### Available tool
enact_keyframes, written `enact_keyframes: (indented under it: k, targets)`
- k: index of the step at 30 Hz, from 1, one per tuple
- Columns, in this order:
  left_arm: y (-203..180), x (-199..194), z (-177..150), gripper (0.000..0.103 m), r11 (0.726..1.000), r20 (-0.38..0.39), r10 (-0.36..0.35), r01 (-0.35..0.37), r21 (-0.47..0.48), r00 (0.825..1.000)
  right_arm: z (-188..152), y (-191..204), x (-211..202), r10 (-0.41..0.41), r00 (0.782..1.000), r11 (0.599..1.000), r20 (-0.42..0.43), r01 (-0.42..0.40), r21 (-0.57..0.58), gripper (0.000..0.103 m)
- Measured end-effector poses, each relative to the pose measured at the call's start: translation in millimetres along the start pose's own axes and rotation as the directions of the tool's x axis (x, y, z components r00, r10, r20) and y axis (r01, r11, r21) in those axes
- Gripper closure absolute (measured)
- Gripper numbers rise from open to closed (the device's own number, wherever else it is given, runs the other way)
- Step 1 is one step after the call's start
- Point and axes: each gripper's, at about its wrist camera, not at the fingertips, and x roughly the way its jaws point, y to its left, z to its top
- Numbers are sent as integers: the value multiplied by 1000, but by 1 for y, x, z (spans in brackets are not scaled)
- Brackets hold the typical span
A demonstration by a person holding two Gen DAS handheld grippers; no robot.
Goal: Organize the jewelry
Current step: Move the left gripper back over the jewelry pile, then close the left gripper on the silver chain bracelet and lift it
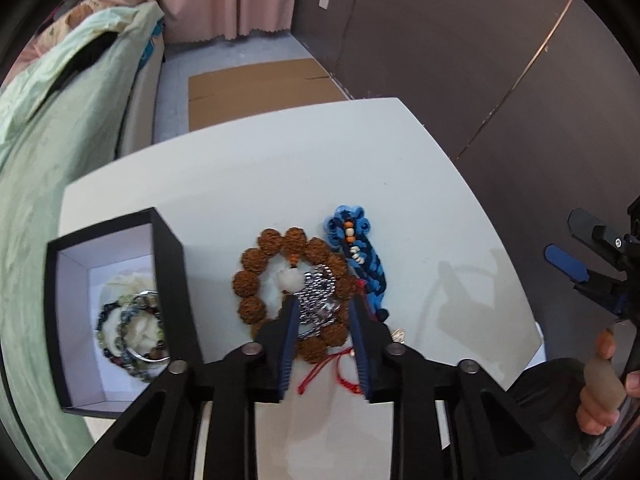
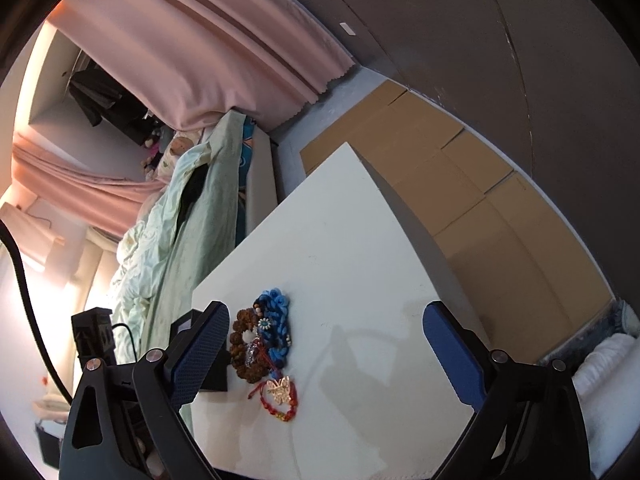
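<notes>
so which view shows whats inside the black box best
The left wrist view. It looks down into the open black box, showing its white lining and beaded bracelets on the bottom. In the right wrist view only a dark corner of the box shows behind a finger; its contents are hidden.

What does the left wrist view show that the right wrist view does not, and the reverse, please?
Only the left wrist view shows the inside of the black box, where beaded bracelets already lie, and the silver chain between the left gripper fingers. Only the right wrist view shows the gold butterfly charm on the red cord bracelet and the right gripper fingers spread wide over bare table. Both show the white table, the brown bead bracelet and the blue braided piece.
</notes>
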Motion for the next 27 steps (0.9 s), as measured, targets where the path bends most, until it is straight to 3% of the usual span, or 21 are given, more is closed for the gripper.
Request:
enact_keyframes:
  k: [10,18,24,25,27]
  targets:
    - [4,28,4,84,998,-67,4,-8,-63,998,1,-2,4,2,1000,1000,-17,-2,10,4]
    - [18,37,5,82,991,-66,-23,14,-136,998,-1,2,11,8,999,1000,-36,-8,0,4]
    - [9,41,7,82,995,-77,16,-23,-99,997,-9,16,27,25,995,999,-97,-29,-42,4]
    - [7,41,7,82,995,-79,23,-31,-91,997,-10,18,30,24,994,998,-108,-29,-48,8]
    - [8,41,7,83,995,-83,25,-33,-91,996,-13,21,36,30,990,998,-138,-37,-51,24]
